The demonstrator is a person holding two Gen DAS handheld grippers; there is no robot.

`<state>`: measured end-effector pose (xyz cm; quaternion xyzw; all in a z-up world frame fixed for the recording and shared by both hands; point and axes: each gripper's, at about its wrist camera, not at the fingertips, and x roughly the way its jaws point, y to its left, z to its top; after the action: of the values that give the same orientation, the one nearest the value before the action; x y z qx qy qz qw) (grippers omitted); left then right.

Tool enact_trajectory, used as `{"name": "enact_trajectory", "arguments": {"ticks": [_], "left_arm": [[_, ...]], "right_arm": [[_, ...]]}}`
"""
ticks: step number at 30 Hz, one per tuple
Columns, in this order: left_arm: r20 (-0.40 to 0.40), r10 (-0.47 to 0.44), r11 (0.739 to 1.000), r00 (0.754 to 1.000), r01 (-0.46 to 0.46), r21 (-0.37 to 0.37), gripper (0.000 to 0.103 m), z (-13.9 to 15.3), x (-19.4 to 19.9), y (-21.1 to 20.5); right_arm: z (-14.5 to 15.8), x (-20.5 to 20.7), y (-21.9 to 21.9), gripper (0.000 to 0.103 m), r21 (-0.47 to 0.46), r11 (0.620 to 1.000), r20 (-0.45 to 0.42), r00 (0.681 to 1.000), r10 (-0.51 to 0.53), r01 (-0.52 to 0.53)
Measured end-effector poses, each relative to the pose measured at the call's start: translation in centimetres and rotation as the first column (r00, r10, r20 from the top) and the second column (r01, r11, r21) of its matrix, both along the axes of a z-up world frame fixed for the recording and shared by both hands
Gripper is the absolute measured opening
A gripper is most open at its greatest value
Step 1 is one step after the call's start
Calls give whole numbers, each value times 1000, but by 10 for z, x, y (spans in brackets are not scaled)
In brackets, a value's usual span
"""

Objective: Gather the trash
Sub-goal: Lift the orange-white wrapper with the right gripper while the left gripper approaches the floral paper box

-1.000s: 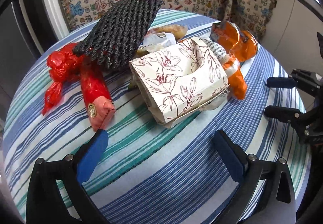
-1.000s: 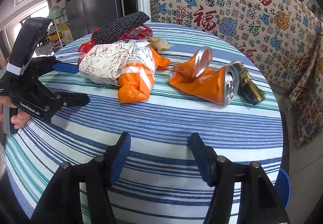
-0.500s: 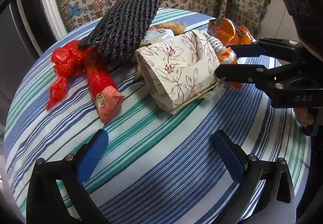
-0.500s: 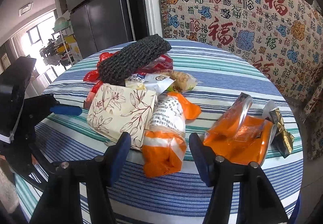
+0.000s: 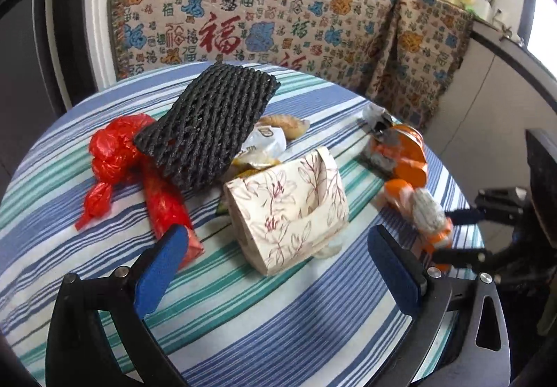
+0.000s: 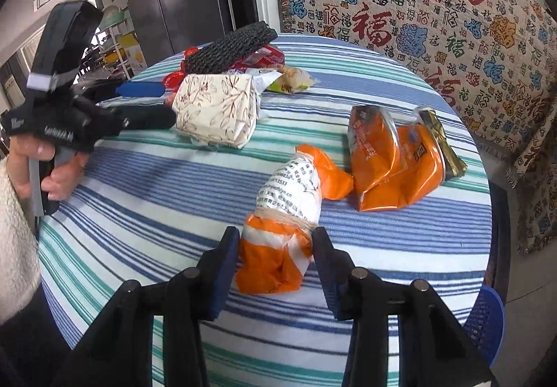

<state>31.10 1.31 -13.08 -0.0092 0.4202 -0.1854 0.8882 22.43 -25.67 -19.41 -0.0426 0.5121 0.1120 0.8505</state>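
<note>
**Right fingers closed around an orange-and-white wrapper on the striped round surface**

Right wrist view: the right gripper (image 6: 275, 247) has its two fingers pressed against either side of the near end of an orange-and-white wrapper (image 6: 289, 209), which is bound by a rubber band and lies on the striped surface (image 6: 174, 185). The wrapper's far end points toward a crumpled orange snack bag (image 6: 393, 160), just beside it; a gold-and-black wrapper (image 6: 442, 143) touches that bag's far edge. To the left lies a floral tissue pack (image 6: 217, 110), with a black foam net (image 6: 229, 47) leaning on the litter behind it and a yellowish snack packet (image 6: 294, 78) near the pack's far corner. The left gripper (image 6: 146, 101), held by a hand (image 6: 45, 167), reaches toward the tissue pack from the left.

Left wrist view: the left gripper (image 5: 278, 261) hovers with its fingers spread wide and grasping nothing, the floral tissue pack (image 5: 289, 209) framed between them. A red plastic bag (image 5: 115, 150) and a red tube-shaped packet (image 5: 167, 209) lie left of the pack, partly under the black foam net (image 5: 209, 125). At right, the right gripper (image 5: 463, 233) clasps the orange-and-white wrapper (image 5: 424, 213). A patterned cloth (image 5: 278, 17) hangs behind the surface.
</note>
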Motion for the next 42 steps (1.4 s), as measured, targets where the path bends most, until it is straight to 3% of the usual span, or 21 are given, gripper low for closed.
{"name": "enact_trajectory", "arguments": {"ticks": [4,8,11,14,17,19,22,28,31,33,38,39,40,41,42], "left_arm": [[-24,45,999,999,-46,-28,102,-12,17,-11],[-91,-61,996,994,55,-67,80,-20,7,-20],[-143,-181,980,973,167,-106,80,-25,-19,-24],[-145,-265,964,953,260,-54,83,-24,-47,-29],[-90,-209,976,974,213,42,99,-18,-56,-28],[-46,-165,982,985,168,85,99,-15,-51,-30],[-15,-127,987,992,128,92,100,-14,-32,-37],[42,-85,984,996,77,159,100,-19,-6,-61],[58,-108,988,992,100,121,94,-16,-10,-59],[32,-124,988,992,120,99,67,-15,-10,-55],[-64,-81,996,995,83,22,46,-22,-27,-39],[-80,-77,997,994,79,18,46,-22,-33,-37],[-93,-84,996,992,86,16,46,-22,-40,-36],[-98,-96,995,991,99,24,52,-21,-48,-36],[-91,-106,993,990,110,37,67,-19,-52,-37]], "right_arm": [[2,-8,-5,44,-7,1000,11,1000,4,-4],[3,-13,-14,44,-7,1000,15,1000,-9,9],[4,-15,-20,44,-7,1000,13,1000,-12,13],[5,-16,-22,45,-10,1000,10,1000,-11,11],[5,-15,-20,47,-23,1000,13,1000,-10,10],[3,-15,-17,52,-42,999,17,1000,-15,16],[-6,-13,-13,62,-49,998,-6,999,-34,34],[-11,-11,-8,67,-48,998,-10,999,-52,51],[-7,-12,-11,67,-19,998,3,998,-56,56],[-2,-11,-16,67,17,998,11,998,-65,65],[-3,-3,-22,64,71,992,-6,995,-101,101],[-4,-1,-21,57,76,992,-18,994,-104,105],[-4,0,-21,43,86,991,-25,995,-100,101],[-4,1,-20,43,85,992,-31,995,-95,98],[-3,1,-18,43,76,993,-30,995,-91,93]]}}
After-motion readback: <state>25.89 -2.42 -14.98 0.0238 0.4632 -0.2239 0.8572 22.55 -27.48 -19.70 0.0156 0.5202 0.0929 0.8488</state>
